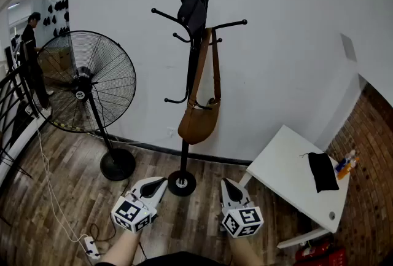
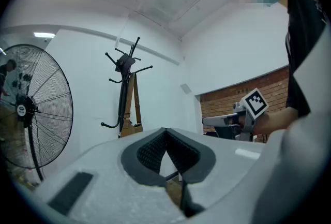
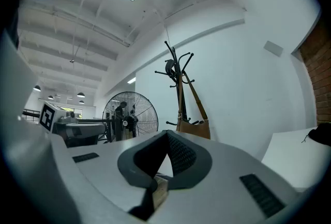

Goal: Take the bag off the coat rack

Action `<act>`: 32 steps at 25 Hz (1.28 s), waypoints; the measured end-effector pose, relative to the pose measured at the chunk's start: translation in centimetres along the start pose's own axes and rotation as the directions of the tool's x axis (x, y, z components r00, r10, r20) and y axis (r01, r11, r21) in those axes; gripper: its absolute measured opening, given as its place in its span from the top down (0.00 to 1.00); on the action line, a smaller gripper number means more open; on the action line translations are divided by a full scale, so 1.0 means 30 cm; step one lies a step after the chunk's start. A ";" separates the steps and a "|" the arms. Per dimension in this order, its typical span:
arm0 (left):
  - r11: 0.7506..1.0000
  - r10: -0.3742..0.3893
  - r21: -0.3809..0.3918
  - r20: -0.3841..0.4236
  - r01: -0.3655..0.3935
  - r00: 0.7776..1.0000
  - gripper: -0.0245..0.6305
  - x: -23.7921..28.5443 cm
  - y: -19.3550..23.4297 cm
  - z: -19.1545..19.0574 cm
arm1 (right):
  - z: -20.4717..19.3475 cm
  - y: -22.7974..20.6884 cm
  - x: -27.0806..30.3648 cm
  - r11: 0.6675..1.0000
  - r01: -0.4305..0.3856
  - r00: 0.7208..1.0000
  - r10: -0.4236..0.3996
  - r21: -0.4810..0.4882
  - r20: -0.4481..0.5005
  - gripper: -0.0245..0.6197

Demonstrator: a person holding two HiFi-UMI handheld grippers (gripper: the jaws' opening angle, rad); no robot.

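Two grippers are sitting low and near, both empty with jaws pressed together: left gripper (image 1: 158, 183) and right gripper (image 1: 227, 183), both well apart from the target. Brown crossbody bag (image 1: 198, 120) is hanging by its strap (image 1: 215, 65) from the black coat rack (image 1: 194, 68), against the far white wall, with the bag body resting beside the pole at about mid height. The top of the strap is looping over a peg close to the pole; exactly which peg is hard to tell. The step in hand looks like the approach, nothing grabbed yet. To do it well, the jaws need opening first, then one gripper should be closing on the strap just under the peg and lifting up and outward along the peg so the loop is clearing its upturned tip. The other gripper could be supporting the bag body so it is not swinging. Pulling straight down would likely be tipping the rack, since its round base (image 1: 182, 183) is small. A dark cap-like item (image 1: 191, 5) is hanging on an upper peg just above the strap and could be getting knocked off. A big pedestal fan (image 1: 86, 83) is standing left of the rack, its cable running to a power strip (image 1: 91, 249) on the wooden floor near left. A white table (image 1: 284, 163) is standing right, carrying a black cloth (image 1: 322, 171) and bottles (image 1: 345, 163). A person (image 1: 31, 31) is standing far left.
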State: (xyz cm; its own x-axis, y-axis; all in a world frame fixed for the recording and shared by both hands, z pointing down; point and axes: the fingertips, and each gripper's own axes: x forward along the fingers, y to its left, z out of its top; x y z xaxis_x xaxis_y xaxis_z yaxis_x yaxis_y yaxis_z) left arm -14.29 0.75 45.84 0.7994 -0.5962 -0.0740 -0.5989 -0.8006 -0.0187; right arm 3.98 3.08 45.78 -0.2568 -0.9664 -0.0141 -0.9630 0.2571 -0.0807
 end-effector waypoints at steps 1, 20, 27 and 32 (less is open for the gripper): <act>1.000 -0.008 0.008 0.001 0.008 1.000 0.95 -0.006 0.008 -0.001 | -0.004 0.009 0.005 1.000 0.003 1.000 -0.003 -0.002 0.001 0.97; 0.998 -0.057 -0.006 0.004 0.057 0.998 0.63 0.040 0.063 -0.032 | -0.020 -0.017 0.097 0.999 0.031 0.999 -0.031 0.016 0.020 0.78; 1.000 -0.010 0.001 -0.002 0.010 1.000 0.59 0.154 0.120 -0.031 | -0.001 -0.119 0.209 1.000 0.008 1.000 -0.009 0.018 0.023 0.75; 0.999 0.032 0.010 -0.011 -0.032 0.999 0.57 0.260 0.162 -0.031 | 0.015 -0.218 0.299 1.000 -0.011 1.000 0.011 0.013 0.020 0.75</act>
State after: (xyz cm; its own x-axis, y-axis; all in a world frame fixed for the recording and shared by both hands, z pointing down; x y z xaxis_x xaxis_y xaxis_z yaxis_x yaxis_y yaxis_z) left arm -10.92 -7.85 46.09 0.7805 -0.6218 -0.0640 -0.6242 -0.7808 -0.0267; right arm 8.01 -7.28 45.73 -0.2652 -0.9636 -0.0347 -0.9590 0.2674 -0.0936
